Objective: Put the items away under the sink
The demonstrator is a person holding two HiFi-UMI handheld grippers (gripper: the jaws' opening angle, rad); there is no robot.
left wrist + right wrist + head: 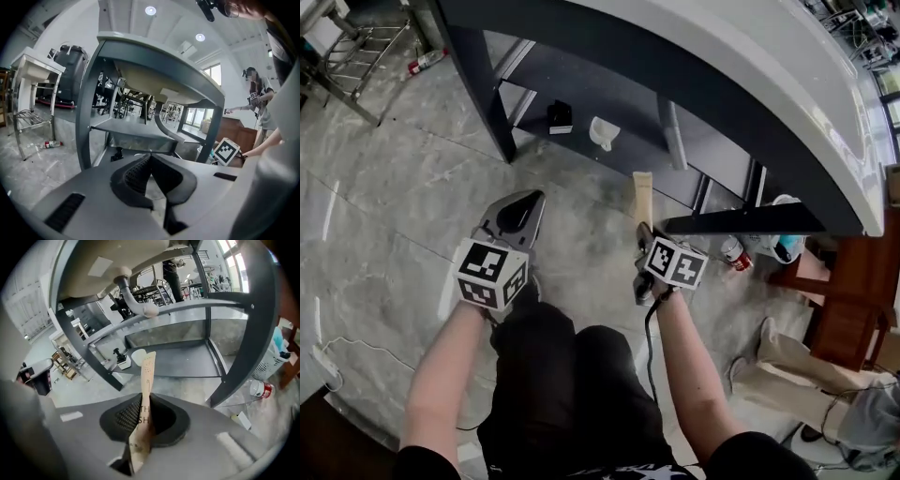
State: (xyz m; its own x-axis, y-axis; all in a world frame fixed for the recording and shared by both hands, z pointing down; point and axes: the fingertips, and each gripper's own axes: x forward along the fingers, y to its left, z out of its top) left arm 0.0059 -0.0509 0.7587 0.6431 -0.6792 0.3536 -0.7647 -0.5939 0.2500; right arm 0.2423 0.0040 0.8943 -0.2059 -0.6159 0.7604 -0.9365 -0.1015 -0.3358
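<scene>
Right gripper (143, 417) clamped on one tan packet (147, 376), which sticks out past the jaws, in front of the shelf (187, 359) under the sink (750, 66). Left gripper (151, 164) has jaws together and empty, also in front of the shelf. On the shelf: one black item (560, 116) and one white cup (603, 132); one drain pipe (133, 303) hangs above it, and one front leg (243, 343) stands at its right corner.

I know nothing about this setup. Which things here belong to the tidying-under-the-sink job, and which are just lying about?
Part of the job: tan packet in the right gripper; shelf under the sink; white cup and black item on it, likely already stowed.

Lying about: bottle near the metal rack; red-labelled container; paper bag.
</scene>
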